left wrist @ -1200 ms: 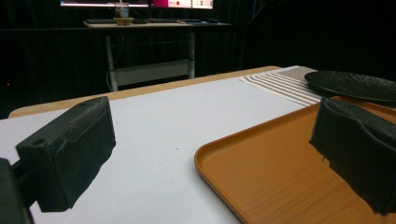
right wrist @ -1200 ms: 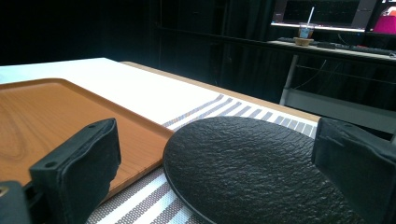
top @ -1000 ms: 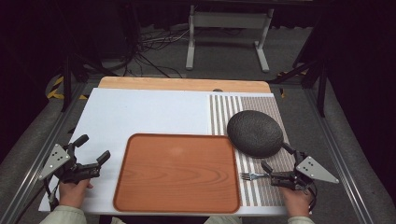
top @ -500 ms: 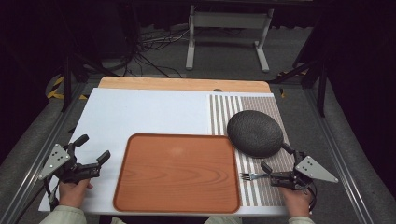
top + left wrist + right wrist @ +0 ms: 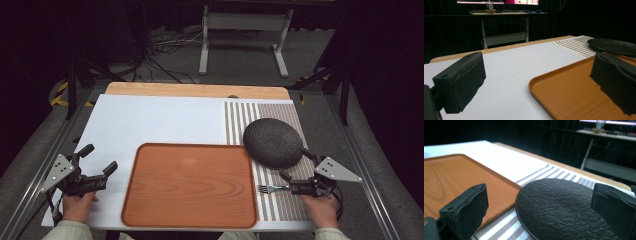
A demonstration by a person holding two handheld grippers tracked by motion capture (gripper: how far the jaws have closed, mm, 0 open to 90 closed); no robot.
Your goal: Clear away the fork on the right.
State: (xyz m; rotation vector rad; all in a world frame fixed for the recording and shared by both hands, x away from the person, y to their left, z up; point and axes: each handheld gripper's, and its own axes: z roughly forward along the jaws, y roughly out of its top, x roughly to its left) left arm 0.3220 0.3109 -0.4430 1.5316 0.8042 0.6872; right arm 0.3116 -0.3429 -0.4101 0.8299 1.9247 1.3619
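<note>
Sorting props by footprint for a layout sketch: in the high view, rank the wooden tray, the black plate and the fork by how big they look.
1. Wooden tray, clearly largest.
2. Black plate.
3. Fork, by far the smallest.

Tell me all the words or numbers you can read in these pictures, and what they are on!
There is nothing that can be read.
The bright screens on the far desk in the left gripper view are too blurred to make out any text.
The tray, the dark plate, the fork and the striped mat carry no writing.
</note>
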